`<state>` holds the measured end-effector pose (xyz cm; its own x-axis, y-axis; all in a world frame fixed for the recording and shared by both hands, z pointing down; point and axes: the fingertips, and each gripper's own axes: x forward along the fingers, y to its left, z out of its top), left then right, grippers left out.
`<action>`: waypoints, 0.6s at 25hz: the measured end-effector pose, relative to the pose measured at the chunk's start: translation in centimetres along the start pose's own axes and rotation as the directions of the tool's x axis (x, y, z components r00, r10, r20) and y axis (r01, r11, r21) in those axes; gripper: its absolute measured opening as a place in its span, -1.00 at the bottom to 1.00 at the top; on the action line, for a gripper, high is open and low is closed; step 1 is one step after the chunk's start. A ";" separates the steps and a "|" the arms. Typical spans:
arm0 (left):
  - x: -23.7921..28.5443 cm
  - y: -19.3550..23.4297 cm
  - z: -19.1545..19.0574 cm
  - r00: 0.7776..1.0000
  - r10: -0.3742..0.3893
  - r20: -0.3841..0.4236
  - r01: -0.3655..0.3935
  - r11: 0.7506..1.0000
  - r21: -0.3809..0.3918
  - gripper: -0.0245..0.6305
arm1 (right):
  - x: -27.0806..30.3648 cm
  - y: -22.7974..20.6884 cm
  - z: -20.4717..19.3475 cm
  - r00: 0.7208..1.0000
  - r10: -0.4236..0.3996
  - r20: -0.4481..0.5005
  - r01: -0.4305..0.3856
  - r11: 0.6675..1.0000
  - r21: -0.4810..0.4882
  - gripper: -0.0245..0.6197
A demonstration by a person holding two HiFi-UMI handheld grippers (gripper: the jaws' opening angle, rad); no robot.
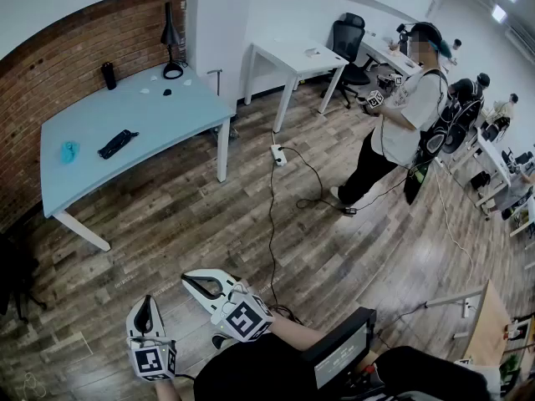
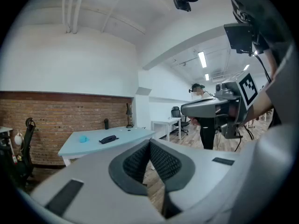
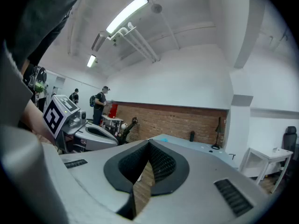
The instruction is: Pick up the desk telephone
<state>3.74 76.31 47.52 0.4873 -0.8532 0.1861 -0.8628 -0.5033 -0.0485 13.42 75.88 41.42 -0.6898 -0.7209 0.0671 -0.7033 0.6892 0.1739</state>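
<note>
Both of my tongs are down low in front of me, so I reckon nothing's really started. The left tongs point(image 1: 147, 303) sit by my knee, tipped a touch downward. The right tongs point(image 1: 191, 281) are just beside them, roughly level, nose angled off to the left. Each pair is pinched fully together with nothing in between. In the left gripper view the ribbed pads point(image 2: 163, 161) meet at the tip, and it's the same story in the right gripper view. I'd guess it's just a carrying pose, closed and tucked in because there's nothing near to grab.

Past them is wood floor point(image 1: 167, 224), with a cable point(image 1: 272, 215) snaking from near my feet up to a power strip point(image 1: 277, 154). Probably worth stepping round that.

Then comes the pale blue worktop point(image 1: 159, 111) against the brick wall point(image 1: 84, 61), well apart from me. Toward its left end lies a dark, flat, longish thing that I take for the telephone point(image 1: 117, 144). It's too small from here to be sure. It lies near the front edge, so it should be easy to reach from the floor side once I walk up and open a pair. A little turquoise thing point(image 1: 69, 150) sits near it, not touching. A dark bottle point(image 1: 109, 75) and a desk lamp point(image 1: 170, 53) stand at the wall side, out of the way.

Further back there's a white table point(image 1: 292, 57), an office chair point(image 1: 348, 33) and another person point(image 1: 401, 115) standing.
</note>
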 end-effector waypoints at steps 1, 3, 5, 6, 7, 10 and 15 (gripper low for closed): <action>-0.1 0.4 -0.2 1.000 -0.005 -0.005 0.005 1.000 -0.001 -0.87 | 0.4 0.5 -0.3 1.000 0.001 -0.011 -0.001 1.000 0.004 -0.84; -0.4 1.1 -0.4 1.000 -0.013 -0.009 0.013 1.000 -0.003 -0.87 | 1.1 1.5 -0.6 1.000 0.006 -0.030 -0.006 1.000 0.007 -0.84; -0.7 1.6 -0.2 1.000 -0.018 -0.003 0.018 1.000 -0.003 -0.87 | 1.6 2.3 -0.8 0.999 0.012 -0.042 -0.012 1.000 0.007 -0.84; -0.9 1.9 -0.1 1.000 -0.019 0.001 0.019 1.000 -0.001 -0.87 | 1.7 2.5 -0.8 0.999 0.013 -0.046 -0.013 1.000 0.009 -0.84; -1.1 2.0 0.0 1.000 -0.019 0.002 0.019 1.000 0.001 -0.87 | 1.8 2.7 -0.8 0.999 0.014 -0.049 -0.013 1.000 0.013 -0.84; -1.1 2.4 -0.2 1.000 -0.022 -0.005 0.022 1.000 -0.013 -0.87 | 1.6 2.8 -1.2 0.998 0.004 -0.060 -0.002 1.000 0.029 -0.84; -0.3 2.1 -0.3 0.998 -0.054 0.029 0.055 0.998 -0.012 -0.87 | 1.8 1.9 -2.9 0.997 -0.014 -0.072 0.018 0.998 0.063 -0.84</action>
<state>1.76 75.58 47.69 0.5373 -0.8282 0.1595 -0.8363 -0.5477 -0.0266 11.37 75.67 44.70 -0.6660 -0.7337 0.1348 -0.7253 0.6791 0.1128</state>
